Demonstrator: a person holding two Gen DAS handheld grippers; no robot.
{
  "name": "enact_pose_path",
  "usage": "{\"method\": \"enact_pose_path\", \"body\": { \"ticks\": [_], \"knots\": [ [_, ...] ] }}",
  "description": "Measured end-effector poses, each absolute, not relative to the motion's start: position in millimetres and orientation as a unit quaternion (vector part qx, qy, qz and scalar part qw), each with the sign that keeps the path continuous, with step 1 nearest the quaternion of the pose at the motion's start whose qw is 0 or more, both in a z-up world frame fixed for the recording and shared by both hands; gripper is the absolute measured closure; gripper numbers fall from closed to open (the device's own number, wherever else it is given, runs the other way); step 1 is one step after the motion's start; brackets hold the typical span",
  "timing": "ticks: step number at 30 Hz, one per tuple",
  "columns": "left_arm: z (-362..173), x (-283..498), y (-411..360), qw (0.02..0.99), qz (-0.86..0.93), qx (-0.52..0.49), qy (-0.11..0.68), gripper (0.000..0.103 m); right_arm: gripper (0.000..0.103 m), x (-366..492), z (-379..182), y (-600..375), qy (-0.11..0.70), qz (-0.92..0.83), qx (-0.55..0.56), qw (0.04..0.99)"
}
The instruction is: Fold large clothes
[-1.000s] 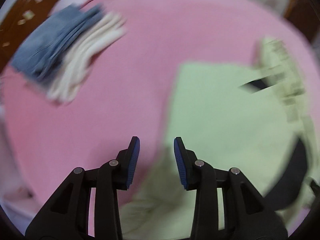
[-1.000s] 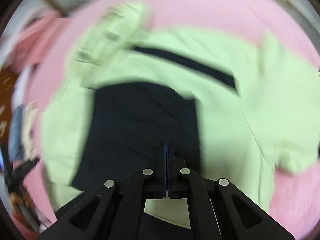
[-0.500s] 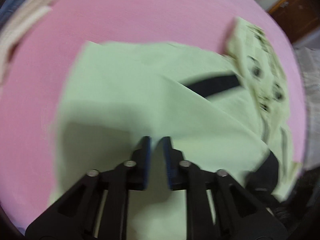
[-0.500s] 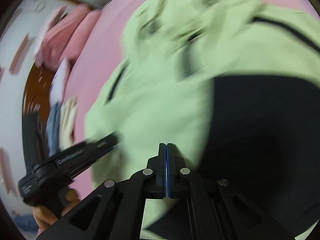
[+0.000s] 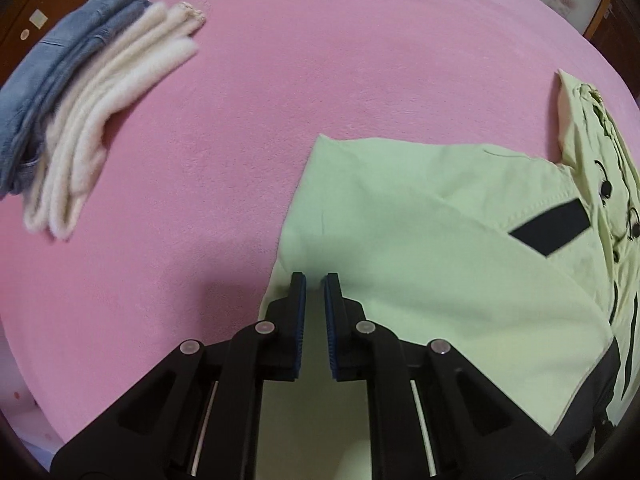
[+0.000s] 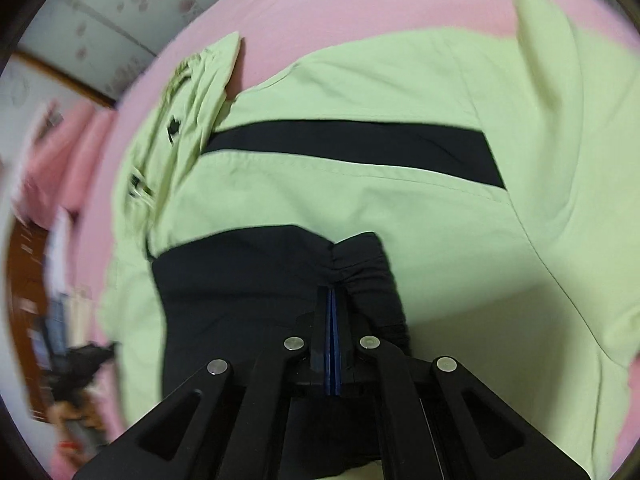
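A bed covered with a pink blanket (image 5: 320,80) carries everything. On it lies a light green jacket (image 5: 420,240) with black panels, spread flat. Well apart, near the far left edge, sit folded jeans (image 5: 60,60) touching a folded cream sweater (image 5: 104,108).

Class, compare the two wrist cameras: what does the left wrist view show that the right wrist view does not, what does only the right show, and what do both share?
Only the left wrist view shows the folded cream sweater and the jeans beside it, clearly laid out, plus the left gripper with a narrow gap between its fingers over the jacket's edge.

Only the right wrist view shows the black cuff bunched at the shut right gripper, and a tiled wall.

Both share the green jacket with its black stripe on the pink bedspread.
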State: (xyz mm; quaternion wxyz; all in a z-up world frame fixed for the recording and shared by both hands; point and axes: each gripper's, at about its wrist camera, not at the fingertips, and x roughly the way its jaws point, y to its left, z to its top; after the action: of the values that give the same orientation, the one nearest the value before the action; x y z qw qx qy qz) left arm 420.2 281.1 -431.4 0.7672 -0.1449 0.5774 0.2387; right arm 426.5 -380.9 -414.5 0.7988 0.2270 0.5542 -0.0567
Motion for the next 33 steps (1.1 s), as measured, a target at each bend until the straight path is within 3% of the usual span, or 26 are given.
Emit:
{"method": "enact_pose_path", "body": {
  "ticks": [6, 7, 8, 9, 10, 11, 13, 23, 28, 33],
  "knots": [
    [-397.8, 391.2, 256.4, 0.779, 0.22, -0.167, 0.563, 0.091, 0.097, 400.2, -370.1, -335.4, 0.552, -0.068, 0.188, 0.809],
    [-389.7, 373.9, 252.3, 0.78, 0.22, -0.151, 0.566, 0.078, 0.092, 390.5, -360.0, -330.1, 0.558, -0.061, 0.191, 0.805],
    [-385.0, 354.2, 245.6, 0.779, 0.219, -0.14, 0.57, 0.05, 0.083, 380.3, -357.1, -321.2, 0.568, -0.052, 0.192, 0.798],
    [-380.5, 337.6, 240.7, 0.776, 0.216, -0.127, 0.578, 0.036, 0.075, 367.1, -354.2, -310.2, 0.579, -0.043, 0.191, 0.791],
    [-376.0, 324.3, 235.6, 0.774, 0.216, -0.12, 0.583, 0.026, 0.057, 353.7, -350.4, -300.5, 0.589, -0.036, 0.189, 0.785],
    [-372.5, 307.4, 232.0, 0.772, 0.212, -0.113, 0.588, 0.026, 0.037, 339.6, -347.9, -290.5, 0.598, -0.031, 0.184, 0.78],
    [-367.5, 278.0, 223.1, 0.764, 0.19, -0.107, 0.607, 0.026, 0.017, 301.8, -341.9, -273.4, 0.609, -0.019, 0.179, 0.772],
    [-331.7, 197.3, 209.5, 0.761, 0.142, 0.031, 0.632, 0.026, 0.016, 170.8, -332.6, -235.0, 0.638, -0.03, 0.181, 0.748],
    [-302.2, 195.8, 183.0, 0.753, 0.143, 0.044, 0.641, 0.026, 0.016, 150.6, -323.2, -261.0, 0.614, -0.048, 0.278, 0.737],
    [-280.8, 206.7, 104.9, 0.752, 0.09, 0.084, 0.648, 0.026, 0.013, 142.7, -314.1, -308.0, 0.577, -0.075, 0.355, 0.732]
  ]
}}
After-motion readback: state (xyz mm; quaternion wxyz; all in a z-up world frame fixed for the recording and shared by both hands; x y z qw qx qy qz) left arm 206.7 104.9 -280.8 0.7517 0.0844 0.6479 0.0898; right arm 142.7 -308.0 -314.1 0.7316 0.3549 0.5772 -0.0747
